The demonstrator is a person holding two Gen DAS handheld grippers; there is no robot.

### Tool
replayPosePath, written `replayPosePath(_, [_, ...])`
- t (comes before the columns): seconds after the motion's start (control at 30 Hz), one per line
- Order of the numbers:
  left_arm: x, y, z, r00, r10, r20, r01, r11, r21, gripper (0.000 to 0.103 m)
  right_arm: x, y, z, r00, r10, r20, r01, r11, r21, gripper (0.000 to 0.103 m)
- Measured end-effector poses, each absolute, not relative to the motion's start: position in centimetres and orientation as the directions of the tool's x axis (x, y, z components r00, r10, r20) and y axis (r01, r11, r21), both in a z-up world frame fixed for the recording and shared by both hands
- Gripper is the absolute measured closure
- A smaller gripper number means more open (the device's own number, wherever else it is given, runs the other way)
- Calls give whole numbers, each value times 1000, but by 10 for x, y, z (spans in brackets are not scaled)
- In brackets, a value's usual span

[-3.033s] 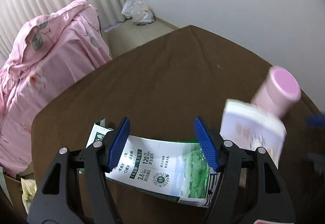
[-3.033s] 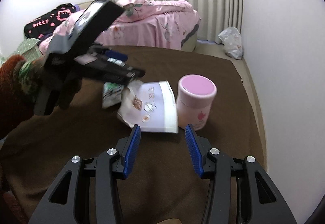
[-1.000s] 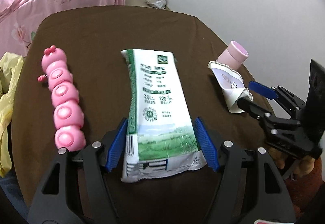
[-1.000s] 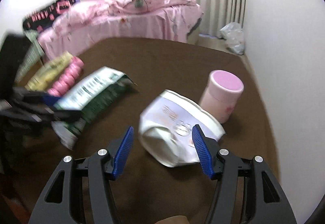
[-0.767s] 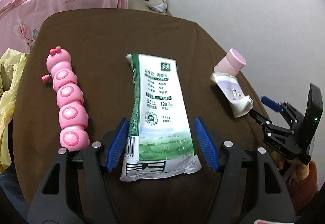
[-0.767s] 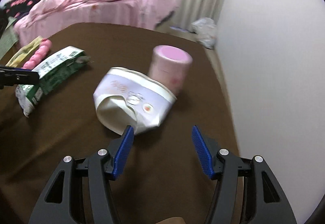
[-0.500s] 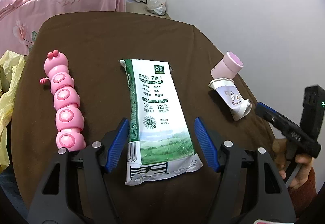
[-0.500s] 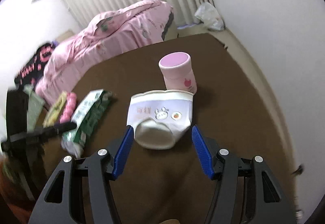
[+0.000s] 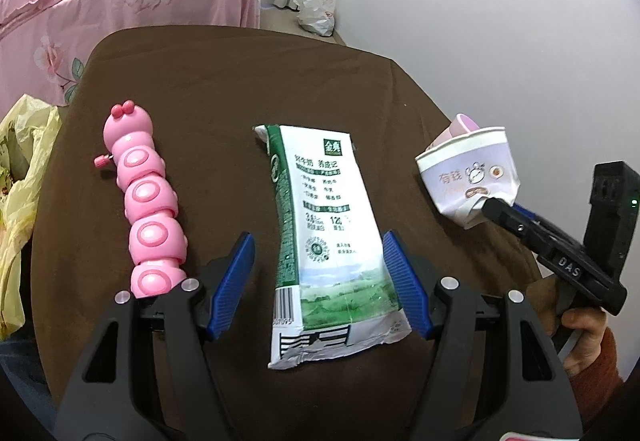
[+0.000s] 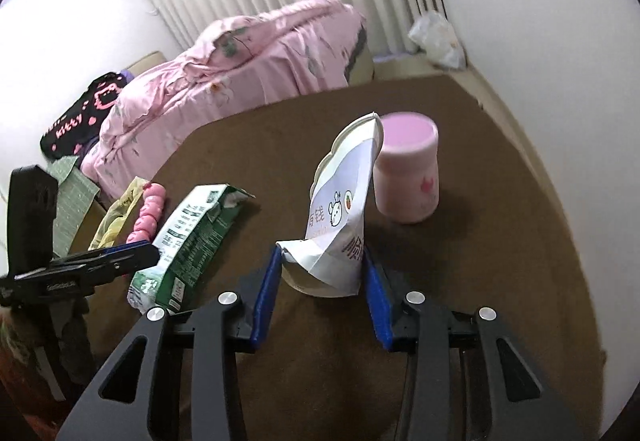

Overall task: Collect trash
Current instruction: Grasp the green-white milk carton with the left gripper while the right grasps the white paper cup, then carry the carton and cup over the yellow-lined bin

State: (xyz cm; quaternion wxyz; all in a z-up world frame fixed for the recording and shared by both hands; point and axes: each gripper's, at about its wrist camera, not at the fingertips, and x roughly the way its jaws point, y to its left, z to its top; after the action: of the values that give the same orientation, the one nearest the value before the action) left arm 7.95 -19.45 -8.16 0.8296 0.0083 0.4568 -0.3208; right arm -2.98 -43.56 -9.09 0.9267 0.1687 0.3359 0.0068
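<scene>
The flattened milk carton lies flat on the brown table, and its long axis runs near to far, almost straight along the reach of the left gripper. That's the relation that matters: the carton's torn near end sits right between the two blue fingers, which stand wide apart, one on either side of it, neither touching. So a close here looks set to pinch the carton across its narrow width, near its bottom end, with most of its length sticking out ahead.

Over on the right, the crushed paper cup is already in the right gripper. The blue pads are pressed in against the cup's squashed base, and in the left wrist view it appears held up off the table, rim pointing away and up.

Just past the cup stands the pink jar, upright, close behind but apart from it. Left of the carton lies the pink caterpillar toy, roughly parallel, with a clear strip of table between. Further left, off the table edge, is a yellow plastic bag. My read: the left arm is much the nearer one for the carton.
</scene>
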Motion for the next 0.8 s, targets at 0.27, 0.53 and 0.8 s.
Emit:
replayPosePath(0.27, [100,-219,-75,392,-477,-787,572,796,-198,40,-45,-433,-68,800,45,-599,82,980,183,65])
replayPosePath(0.53, [140,-266,-95,329,-349,-878,602,794,-90,44,-42,-429,-70,786,48,-617,62,986,155,65])
replayPosePath(0.8, [115,-223,-56,372,-494,-786,565,792,-231,52,-41,-423,-62,797,58,-601,33,990,139,65])
